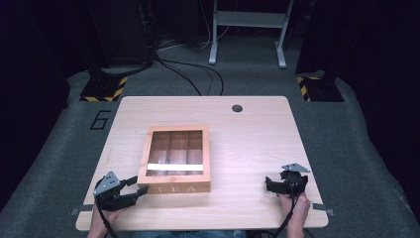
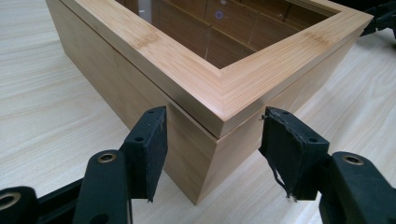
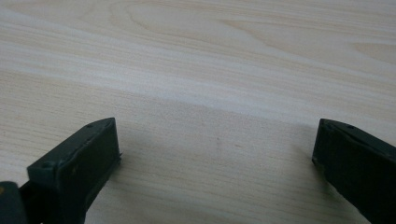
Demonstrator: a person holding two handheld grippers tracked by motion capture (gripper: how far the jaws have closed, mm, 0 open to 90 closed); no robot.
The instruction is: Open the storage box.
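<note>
Wooden tea box point(image 1: 174, 187), lid shut, clear window showing three compartments, "TEA" on front face; sits flat, left of centre in frame, lower half.

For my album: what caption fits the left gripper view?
Open left hand-held gripper straddling the near corner of a closed wooden tea box.

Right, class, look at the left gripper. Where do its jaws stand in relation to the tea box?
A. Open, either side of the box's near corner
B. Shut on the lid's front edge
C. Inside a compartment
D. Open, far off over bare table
A: in the left gripper view the left gripper has its jaws apart with the corner of the tea box between them, and neither pad visibly presses the wood.
</note>
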